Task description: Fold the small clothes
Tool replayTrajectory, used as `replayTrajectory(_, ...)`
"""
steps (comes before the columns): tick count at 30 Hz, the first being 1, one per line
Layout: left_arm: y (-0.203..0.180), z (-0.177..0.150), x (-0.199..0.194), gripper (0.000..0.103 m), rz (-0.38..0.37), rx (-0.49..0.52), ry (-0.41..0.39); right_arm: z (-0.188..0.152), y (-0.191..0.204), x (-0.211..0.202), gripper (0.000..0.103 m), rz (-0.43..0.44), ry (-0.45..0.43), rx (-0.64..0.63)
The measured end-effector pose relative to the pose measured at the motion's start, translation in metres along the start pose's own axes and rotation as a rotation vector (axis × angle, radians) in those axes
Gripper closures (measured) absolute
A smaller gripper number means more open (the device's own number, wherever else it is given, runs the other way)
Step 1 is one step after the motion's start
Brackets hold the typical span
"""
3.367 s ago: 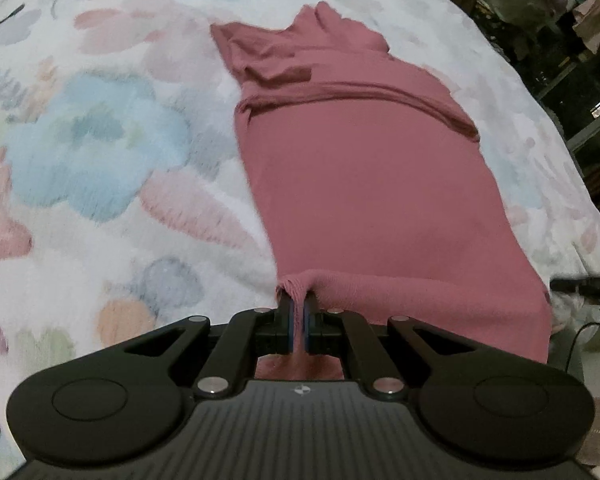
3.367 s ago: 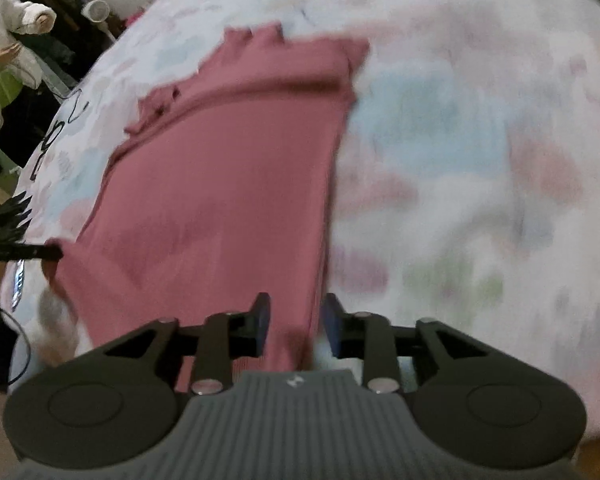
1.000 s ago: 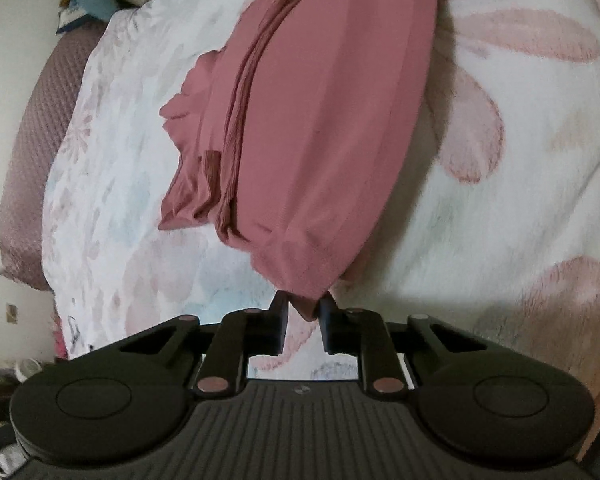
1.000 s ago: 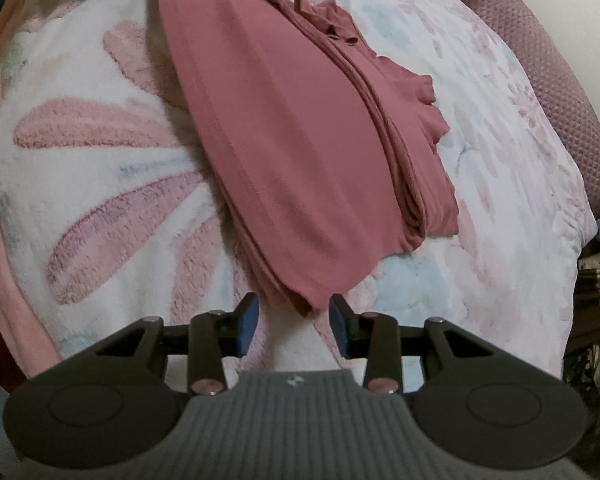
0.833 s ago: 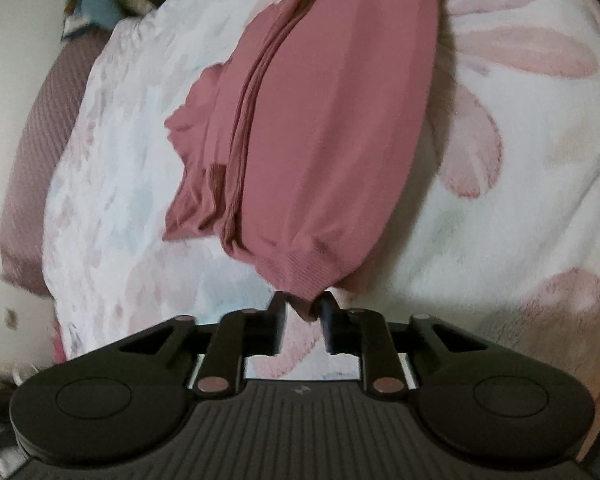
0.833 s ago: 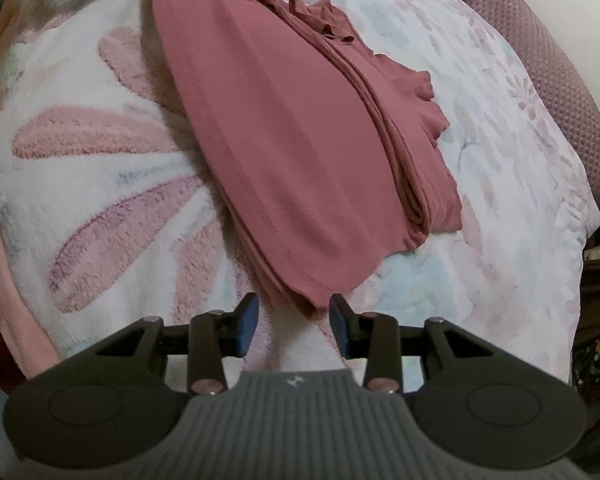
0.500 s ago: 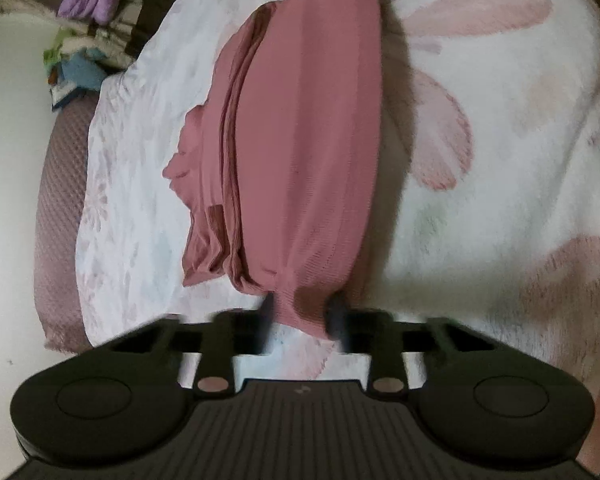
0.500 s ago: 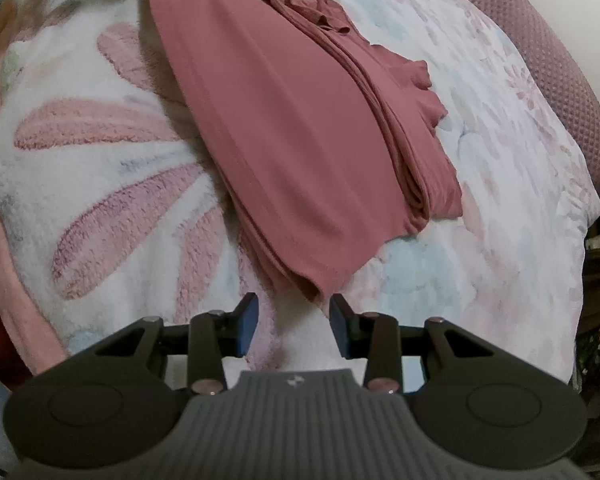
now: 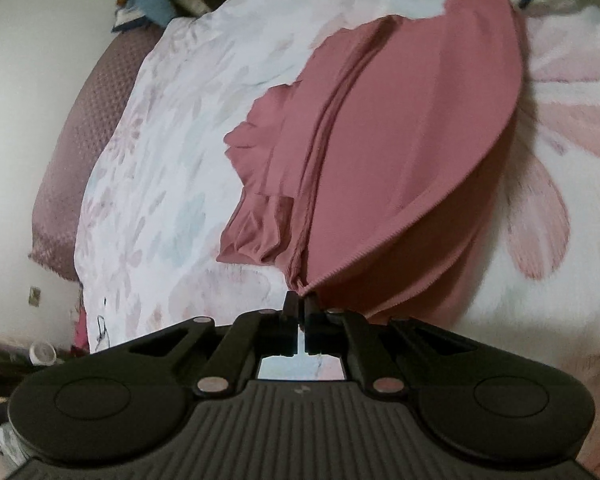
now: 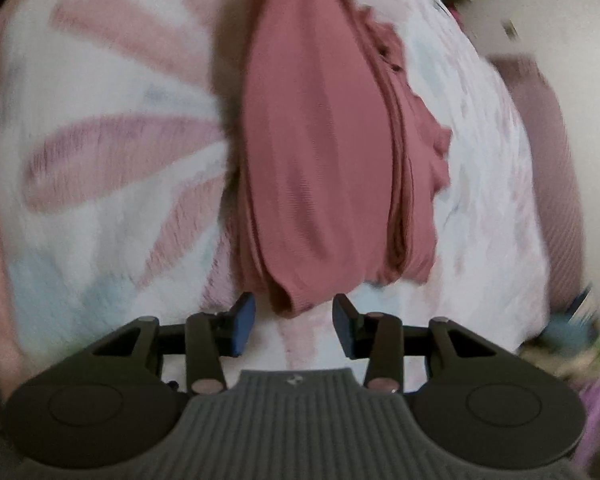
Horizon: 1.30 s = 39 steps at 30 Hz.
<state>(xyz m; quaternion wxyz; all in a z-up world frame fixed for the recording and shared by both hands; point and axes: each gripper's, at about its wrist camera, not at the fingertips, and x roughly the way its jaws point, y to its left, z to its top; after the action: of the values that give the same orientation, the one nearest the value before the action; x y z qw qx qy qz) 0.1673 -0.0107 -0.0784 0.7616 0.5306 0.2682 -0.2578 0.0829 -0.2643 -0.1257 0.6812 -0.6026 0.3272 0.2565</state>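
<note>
Tongs first: our left tongs (image 9: pixel 300 300), which stood apart around the hem a second ago, are now clamped on a corner of the pink garment (image 9: pixel 400 152) and lift its top layer off the layer beneath. Our right tongs (image 10: pixel 294 312) are opening, their blue pads (image 10: pixel 242 322) clear of the cloth; the garment's rolled end sits between them, where before it lay just ahead. The garment lies folded lengthwise on the flowered bed blanket (image 9: pixel 172 168). The right wrist view is smeared with motion, so the clutter beyond the bed's edge cannot be made out. A mauve pillow (image 9: pixel 84 152) is partly cut off.
</note>
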Motion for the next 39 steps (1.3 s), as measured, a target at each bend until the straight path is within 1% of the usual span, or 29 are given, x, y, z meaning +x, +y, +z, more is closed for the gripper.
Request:
replayTrajectory(2, 0.003, 0.000, 0.000, 0.099, -0.004, -0.023, 0.006, -0.001, 0.011, 0.002, 0.066, -0.020, -0.006, -0.107)
replayTrajectory(5, 0.004, -0.001, -0.003, 0.099, -0.012, -0.051, 0.017, -0.001, 0.024, 0.002, 0.067, -0.036, -0.032, -0.215)
replayTrajectory(6, 0.005, -0.001, -0.003, 0.099, -0.017, -0.060, 0.020, -0.001, 0.028, 0.004, 0.071, -0.043, -0.032, -0.246)
replayTrajectory(7, 0.005, -0.002, -0.005, 0.099, -0.019, -0.067, 0.023, -0.001, 0.030, 0.005, 0.073, -0.049, -0.028, -0.267)
replayTrajectory(8, 0.005, -0.002, -0.006, 0.099, -0.020, -0.072, 0.025, -0.001, 0.033, 0.008, 0.078, -0.058, -0.021, -0.289)
replayTrajectory(9, 0.006, -0.003, -0.006, 0.099, -0.020, -0.079, 0.027, -0.002, 0.034, 0.010, 0.086, -0.064, -0.015, -0.296)
replayTrajectory(10, 0.007, -0.003, -0.006, 0.099, -0.021, -0.087, 0.030, -0.002, 0.034, 0.011, 0.091, -0.066, -0.008, -0.290)
replayTrajectory(11, 0.007, -0.004, -0.007, 0.099, -0.024, -0.096, 0.033, -0.003, 0.032, 0.011, 0.094, -0.065, -0.005, -0.276)
replayTrajectory(14, 0.011, -0.006, -0.009, 0.100, -0.036, -0.130, 0.037, -0.006, 0.021, 0.007, 0.103, -0.058, 0.003, -0.216)
replayTrajectory(16, 0.015, -0.009, -0.011, 0.101, -0.043, -0.160, 0.035, -0.007, 0.014, 0.002, 0.103, -0.074, 0.008, -0.179)
replayTrajectory(18, 0.019, -0.010, -0.012, 0.101, -0.045, -0.196, 0.032, -0.009, 0.003, -0.006, 0.103, -0.080, 0.001, -0.112)
replayTrajectory(23, 0.038, -0.011, -0.017, 0.102, -0.043, -0.329, 0.033, -0.005, -0.031, -0.023, 0.103, -0.120, -0.026, 0.100)
replayTrajectory(27, 0.062, -0.011, -0.020, 0.102, -0.041, -0.449, 0.030, -0.005, -0.069, -0.033, 0.103, -0.141, -0.041, 0.301)
replayTrajectory(30, 0.079, -0.010, -0.020, 0.102, -0.025, -0.520, 0.026, -0.007, -0.098, -0.040, 0.103, -0.153, -0.056, 0.447)
replayTrajectory(34, 0.099, -0.003, -0.019, 0.102, 0.013, -0.554, 0.007, -0.012, -0.131, -0.045, 0.103, -0.185, -0.070, 0.578)
replayTrajectory(37, 0.116, 0.005, -0.012, 0.102, 0.036, -0.564, -0.005, -0.012, -0.158, -0.040, 0.103, -0.200, -0.082, 0.644)
replayTrajectory(39, 0.130, 0.012, -0.003, 0.102, 0.048, -0.569, -0.009, -0.011, -0.172, -0.035, 0.103, -0.210, -0.089, 0.663)
